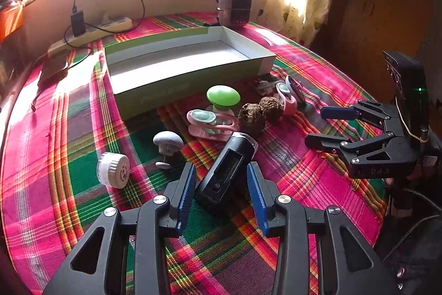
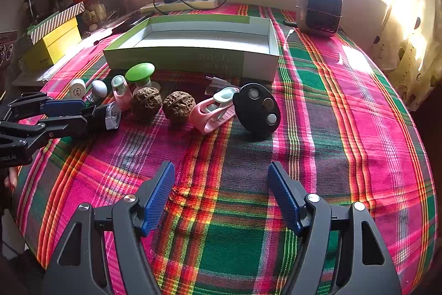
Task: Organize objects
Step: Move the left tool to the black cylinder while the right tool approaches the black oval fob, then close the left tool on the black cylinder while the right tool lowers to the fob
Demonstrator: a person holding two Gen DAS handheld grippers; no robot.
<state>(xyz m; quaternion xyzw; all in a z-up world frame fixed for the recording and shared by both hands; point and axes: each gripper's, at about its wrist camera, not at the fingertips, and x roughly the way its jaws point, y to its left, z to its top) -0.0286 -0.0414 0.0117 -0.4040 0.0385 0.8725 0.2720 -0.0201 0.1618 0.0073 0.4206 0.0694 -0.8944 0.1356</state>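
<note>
A black flashlight (image 1: 221, 179) (image 2: 106, 115) lies on the plaid cloth between the blue pads of my left gripper (image 1: 221, 166) (image 2: 84, 114). The jaws stand wide, with thin gaps on both sides. Around it lie a white cap (image 1: 113, 170), a grey mushroom-shaped piece (image 1: 168, 141), a green-topped one (image 1: 223, 96), two pink clips (image 1: 212, 123) (image 2: 212, 109), two walnuts (image 2: 146, 101) (image 2: 178, 107) and a black disc (image 2: 257, 108). Behind them is the empty green-and-white box (image 1: 190, 73) (image 2: 176, 60). My right gripper (image 2: 221, 166) (image 1: 315, 127) hovers open over bare cloth, nearer than the disc.
A brown heater-like device (image 2: 320, 8) stands at the back right. A power strip with a charger (image 2: 179, 4) lies along the wall. Yellow boxes (image 2: 52, 43) are stacked off the table's left, and a curtain (image 2: 408, 46) hangs at the right.
</note>
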